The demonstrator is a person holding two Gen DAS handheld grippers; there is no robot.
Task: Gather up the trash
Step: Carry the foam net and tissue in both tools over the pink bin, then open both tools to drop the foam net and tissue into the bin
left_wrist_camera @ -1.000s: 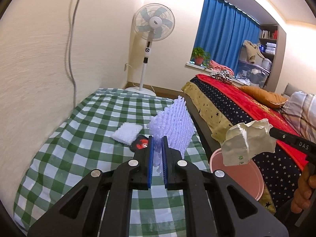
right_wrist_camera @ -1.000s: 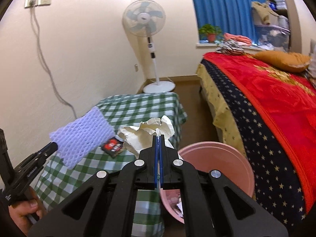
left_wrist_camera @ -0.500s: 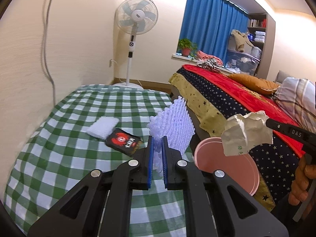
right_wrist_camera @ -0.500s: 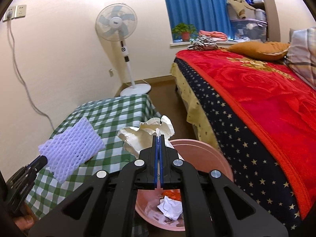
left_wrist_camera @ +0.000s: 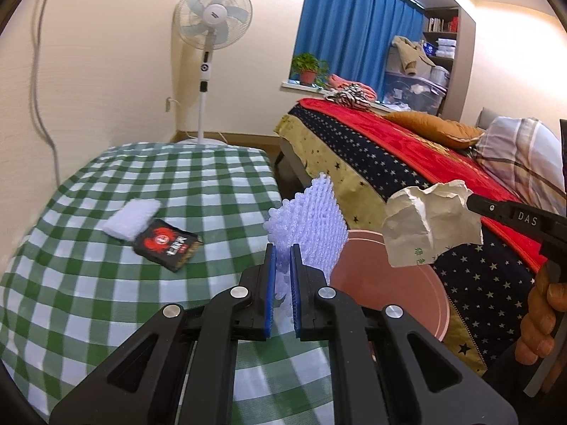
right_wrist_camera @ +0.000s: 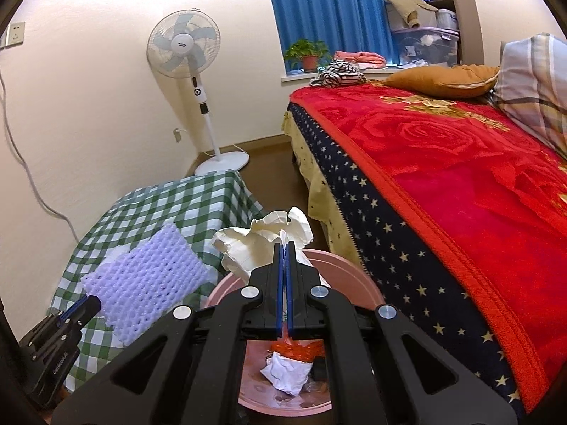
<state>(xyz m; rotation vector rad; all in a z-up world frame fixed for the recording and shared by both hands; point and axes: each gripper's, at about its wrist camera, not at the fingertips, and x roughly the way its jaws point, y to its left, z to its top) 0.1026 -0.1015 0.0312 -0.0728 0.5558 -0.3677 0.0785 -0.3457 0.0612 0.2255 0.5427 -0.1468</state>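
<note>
The left gripper (left_wrist_camera: 281, 255) has its blue-lined jaws clamped on a lavender foam net sleeve (left_wrist_camera: 312, 226), knobbly and rectangular, standing ahead of them. The right gripper (right_wrist_camera: 284, 248) pinches a crumpled cream paper bag (right_wrist_camera: 262, 244) that bulges past its jaws, directly above the round pink trash bin (right_wrist_camera: 354, 276). Both point downward. Since a second ago, both have swung from over the checked surface (left_wrist_camera: 106, 283) toward the bin.

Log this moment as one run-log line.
left gripper: shut on foam net | right gripper: shut on paper wad | bin: below wad | table: packet, white pad
</note>
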